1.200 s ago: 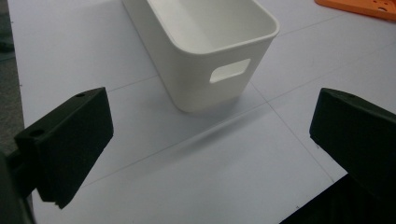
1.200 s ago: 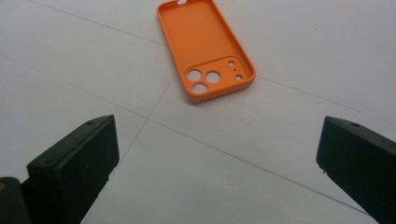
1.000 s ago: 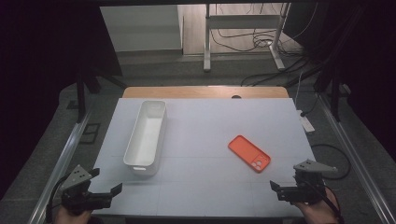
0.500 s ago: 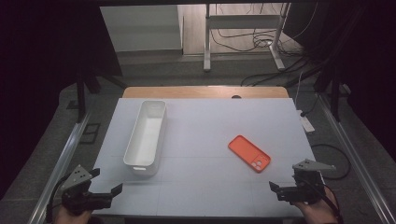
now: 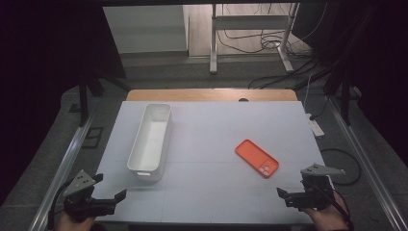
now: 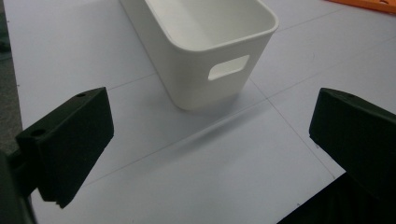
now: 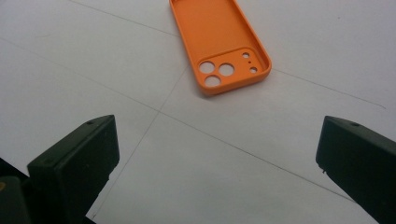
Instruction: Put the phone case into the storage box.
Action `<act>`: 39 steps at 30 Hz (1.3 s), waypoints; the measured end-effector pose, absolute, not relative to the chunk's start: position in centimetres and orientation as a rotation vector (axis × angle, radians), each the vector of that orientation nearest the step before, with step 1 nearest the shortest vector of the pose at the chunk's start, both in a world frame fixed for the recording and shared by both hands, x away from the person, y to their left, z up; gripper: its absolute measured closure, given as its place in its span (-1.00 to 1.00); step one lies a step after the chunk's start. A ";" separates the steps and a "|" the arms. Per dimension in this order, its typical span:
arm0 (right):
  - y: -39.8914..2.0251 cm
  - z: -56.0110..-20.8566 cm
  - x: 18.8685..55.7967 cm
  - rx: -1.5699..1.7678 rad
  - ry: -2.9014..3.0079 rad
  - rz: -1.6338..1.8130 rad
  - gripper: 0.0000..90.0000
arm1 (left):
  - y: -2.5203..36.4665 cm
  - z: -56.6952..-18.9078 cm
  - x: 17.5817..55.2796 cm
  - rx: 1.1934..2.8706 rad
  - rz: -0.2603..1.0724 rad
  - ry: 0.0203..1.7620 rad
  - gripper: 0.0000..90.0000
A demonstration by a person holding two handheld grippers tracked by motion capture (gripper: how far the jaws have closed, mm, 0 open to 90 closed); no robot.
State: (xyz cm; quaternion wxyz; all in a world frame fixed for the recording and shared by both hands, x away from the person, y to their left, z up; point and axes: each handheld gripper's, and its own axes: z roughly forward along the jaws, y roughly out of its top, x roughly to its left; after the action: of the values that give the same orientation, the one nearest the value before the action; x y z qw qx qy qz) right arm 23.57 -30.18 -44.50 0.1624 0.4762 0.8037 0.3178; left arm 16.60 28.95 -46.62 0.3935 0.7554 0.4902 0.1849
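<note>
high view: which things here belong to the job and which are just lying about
Part of the job:
orange phone case, lying hollow side up
white bin, empty
left tongs, open
right tongs, open

Just lying about:
white power strip beside the table's right edge
cables on the floor beyond

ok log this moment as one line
left gripper: open, facing white bin | right gripper: open, facing orange phone case | case: flat on table, inside up | bin: empty
</note>
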 end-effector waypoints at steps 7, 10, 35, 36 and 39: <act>-30.1 -44.5 23.9 1.348 2.288 0.929 -1.00 | 28.9 -46.6 16.6 1.919 0.471 1.244 -0.99; -30.0 -44.4 24.2 1.340 2.295 0.935 -1.00 | 28.9 -46.6 16.6 1.919 0.471 1.245 -0.99; -29.2 -44.5 26.6 1.314 2.335 0.929 -1.00 | 28.8 -46.6 16.7 1.926 0.471 1.244 -0.98; -29.2 -44.5 26.6 1.310 2.337 0.925 -1.00 | 28.8 -46.6 16.7 1.926 0.471 1.244 -0.98; -29.1 -44.5 27.0 1.310 2.338 0.929 -1.00 | 28.8 -46.7 16.7 1.926 0.472 1.244 -0.98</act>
State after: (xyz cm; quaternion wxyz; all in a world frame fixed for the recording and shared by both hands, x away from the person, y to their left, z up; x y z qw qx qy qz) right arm 26.97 -29.10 -44.52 0.1521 0.4565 0.8146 0.3238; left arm 16.67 28.81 -46.66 0.3898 0.7576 0.4894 0.1856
